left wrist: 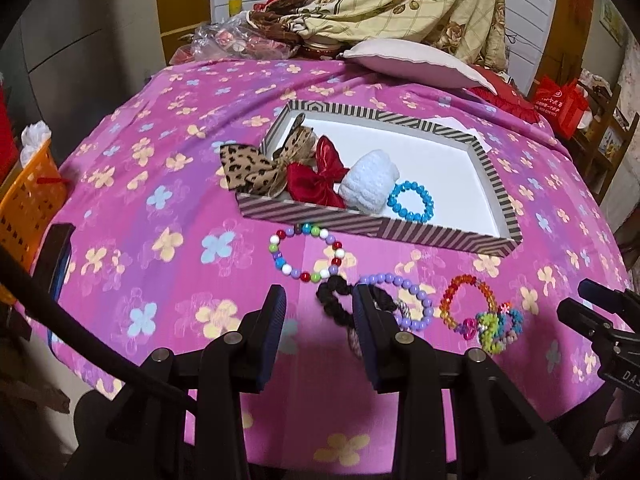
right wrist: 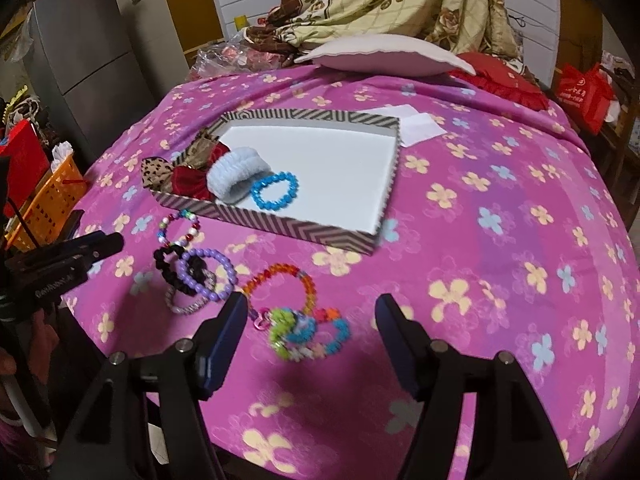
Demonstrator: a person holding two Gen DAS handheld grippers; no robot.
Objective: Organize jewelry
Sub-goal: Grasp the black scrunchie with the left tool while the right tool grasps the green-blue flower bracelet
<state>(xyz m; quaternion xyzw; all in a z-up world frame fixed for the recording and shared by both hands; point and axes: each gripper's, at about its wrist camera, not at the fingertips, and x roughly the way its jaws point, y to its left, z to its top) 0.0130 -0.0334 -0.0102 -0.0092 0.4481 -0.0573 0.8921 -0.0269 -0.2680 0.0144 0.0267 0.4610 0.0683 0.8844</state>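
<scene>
- The left gripper (left wrist: 320,300) is wide apart and holds nothing.
- The right gripper (right wrist: 312,312) is also wide and empty.
- The blue bracelet (left wrist: 410,201) lies inside the striped tray (left wrist: 360,222).
- The other bracelets (right wrist: 280,284) lie on the pink cloth (right wrist: 500,240), near the tray's front side.

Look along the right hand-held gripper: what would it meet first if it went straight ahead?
Probably the tangle of small colourful bracelets lying between the open fingers of the right hand-held gripper, with the orange bead bracelet just beyond. Depth is hard to judge here.

Black grippers (left wrist: 320,304) – blue pads, silver screws.
</scene>
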